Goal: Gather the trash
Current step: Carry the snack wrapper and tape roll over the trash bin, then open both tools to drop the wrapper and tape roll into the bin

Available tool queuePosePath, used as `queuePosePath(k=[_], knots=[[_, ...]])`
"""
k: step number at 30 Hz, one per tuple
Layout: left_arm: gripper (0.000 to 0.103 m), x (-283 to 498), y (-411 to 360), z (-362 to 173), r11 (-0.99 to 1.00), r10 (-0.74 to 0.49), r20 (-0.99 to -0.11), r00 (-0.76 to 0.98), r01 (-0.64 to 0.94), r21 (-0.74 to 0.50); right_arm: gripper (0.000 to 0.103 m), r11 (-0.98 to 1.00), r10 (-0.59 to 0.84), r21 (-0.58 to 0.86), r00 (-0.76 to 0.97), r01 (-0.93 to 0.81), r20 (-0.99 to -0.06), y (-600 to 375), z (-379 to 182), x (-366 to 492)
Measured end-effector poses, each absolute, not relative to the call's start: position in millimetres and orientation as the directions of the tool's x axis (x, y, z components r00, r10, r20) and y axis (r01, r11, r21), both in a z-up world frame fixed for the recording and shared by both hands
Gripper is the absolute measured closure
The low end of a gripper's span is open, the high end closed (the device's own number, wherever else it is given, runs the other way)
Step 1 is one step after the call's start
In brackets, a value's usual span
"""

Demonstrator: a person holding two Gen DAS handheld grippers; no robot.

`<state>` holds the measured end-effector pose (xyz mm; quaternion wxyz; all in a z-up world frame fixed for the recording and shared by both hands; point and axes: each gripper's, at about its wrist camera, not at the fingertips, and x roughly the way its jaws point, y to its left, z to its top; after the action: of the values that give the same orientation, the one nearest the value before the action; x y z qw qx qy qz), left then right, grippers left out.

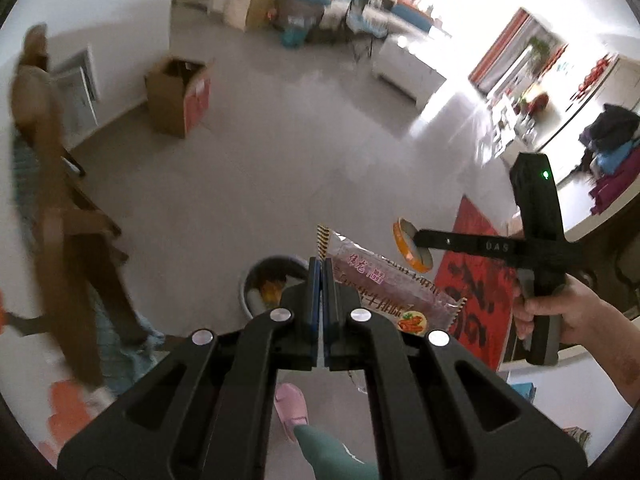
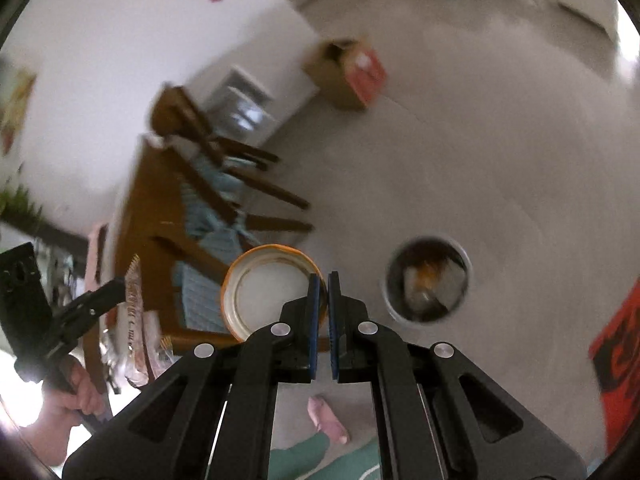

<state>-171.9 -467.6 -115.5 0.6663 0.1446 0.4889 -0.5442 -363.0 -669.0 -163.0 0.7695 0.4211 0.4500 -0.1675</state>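
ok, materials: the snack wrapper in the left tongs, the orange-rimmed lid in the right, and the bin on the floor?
Snack wrapper: thin glossy plastic film, going by its crinkles, printed face and serrated end seal.
Orange-rimmed lid: probably rigid plastic or coated metal; smooth pale inside, raised orange rim. Blur leaves it open.
Bin: grey round wall, likely plastic or metal; too blurred to say which.

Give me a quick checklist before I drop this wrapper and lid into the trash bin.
1. Left gripper shut on snack wrapper: ok.
2. Right gripper shut on orange lid rim: ok.
3. Trash bin mouth open: ok; some trash already inside.
4. Wrapper directly over the bin: not ok, it hangs beside it.
5. Lid over the bin: not ok, it hangs off to one side.
6. Pink slipper away from the bin: ok.
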Motion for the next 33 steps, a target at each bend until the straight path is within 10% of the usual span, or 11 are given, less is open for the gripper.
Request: queuePosePath(k=[19, 23, 25, 33], knots=[[0.102, -167, -636, -478, 0.461, -0.201, -0.969, -0.146, 0.859, -0.225, 0.097, 0.267, 0.251, 0.471, 0.411, 0.841, -0.876, -751, -515, -375], [0.087, -163, -641, -531, 0.472, -0.138, -0.984, -0.115, 0.866, -0.167, 0.079, 0.198, 0.266, 0.468, 0.412, 0.861, -0.872, -759, -561, -377], [0.057, -159, -640, -546, 0.483, -0.111, -0.989, -0.096, 0.864, -0.138, 0.052, 0.207, 0.259, 0.44, 0.385, 0.874, -0.886, -762, -569, -376], [0.044, -151, -635, -513, 0.498, -0.128, -0.989, -0.079, 0.857, -0.133, 0.046, 0.217, 0.246, 0.452, 0.399, 0.865, -0.883, -768, -538, -376]])
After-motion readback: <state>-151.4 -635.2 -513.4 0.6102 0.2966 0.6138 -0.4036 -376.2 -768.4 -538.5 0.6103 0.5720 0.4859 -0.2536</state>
